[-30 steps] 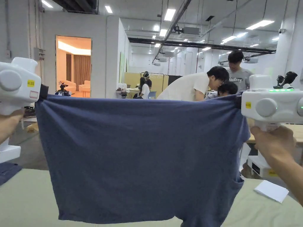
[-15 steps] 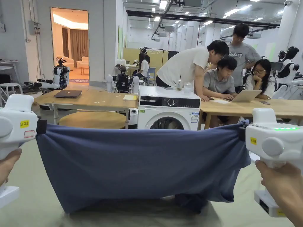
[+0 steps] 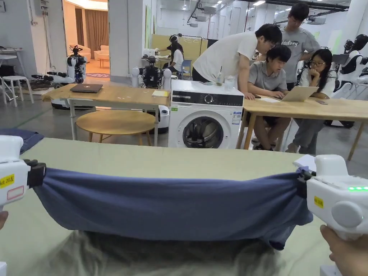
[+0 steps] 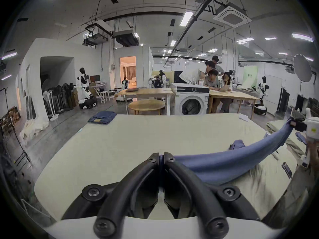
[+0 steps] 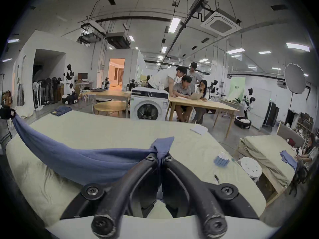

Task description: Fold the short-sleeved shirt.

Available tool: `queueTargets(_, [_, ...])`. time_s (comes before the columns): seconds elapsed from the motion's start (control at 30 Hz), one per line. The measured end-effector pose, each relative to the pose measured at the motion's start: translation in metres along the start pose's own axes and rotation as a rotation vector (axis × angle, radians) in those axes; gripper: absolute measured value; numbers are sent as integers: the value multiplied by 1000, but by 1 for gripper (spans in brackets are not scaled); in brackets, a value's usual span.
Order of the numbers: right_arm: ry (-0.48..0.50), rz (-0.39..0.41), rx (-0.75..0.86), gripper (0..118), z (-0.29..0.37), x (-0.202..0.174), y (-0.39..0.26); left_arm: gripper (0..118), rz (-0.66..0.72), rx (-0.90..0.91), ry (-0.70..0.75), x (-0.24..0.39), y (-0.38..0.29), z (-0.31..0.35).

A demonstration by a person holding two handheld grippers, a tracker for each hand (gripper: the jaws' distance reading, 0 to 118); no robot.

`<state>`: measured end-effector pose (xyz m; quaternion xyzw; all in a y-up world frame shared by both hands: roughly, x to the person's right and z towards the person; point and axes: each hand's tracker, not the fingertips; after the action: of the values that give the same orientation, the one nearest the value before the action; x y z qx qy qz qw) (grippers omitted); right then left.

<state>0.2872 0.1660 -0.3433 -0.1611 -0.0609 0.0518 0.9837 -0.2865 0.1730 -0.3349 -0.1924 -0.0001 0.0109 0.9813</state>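
Beyond pale green table (image 3: 143,158): white washing machine (image 3: 205,120), round wooden table (image 3: 115,122) beside it (left). Closed laptop (image 3: 86,88) on long wooden desk. Folded denim, possibly jeans (image 4: 102,117), at far corner. Four people (image 3: 267,73) around open laptop.

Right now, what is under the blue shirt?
Under the hanging blue cotton shirt lies the pale green padded table, dark with shadow. The shirt covers the strip of table behind it.

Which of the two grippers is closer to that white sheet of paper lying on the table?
Right. The right gripper sits just beside the white paper; the left gripper holds the blue shirt across the table.
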Motion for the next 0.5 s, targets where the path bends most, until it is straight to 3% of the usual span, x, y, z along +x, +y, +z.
queueTargets(0.27, [-18, 80, -84, 2, 45, -12, -66, 0, 21, -118, 9, 2, -86, 36])
queueTargets(0.5, [32, 37, -228, 2, 54, 6, -139, 0, 88, -258, 1, -1, -156, 41])
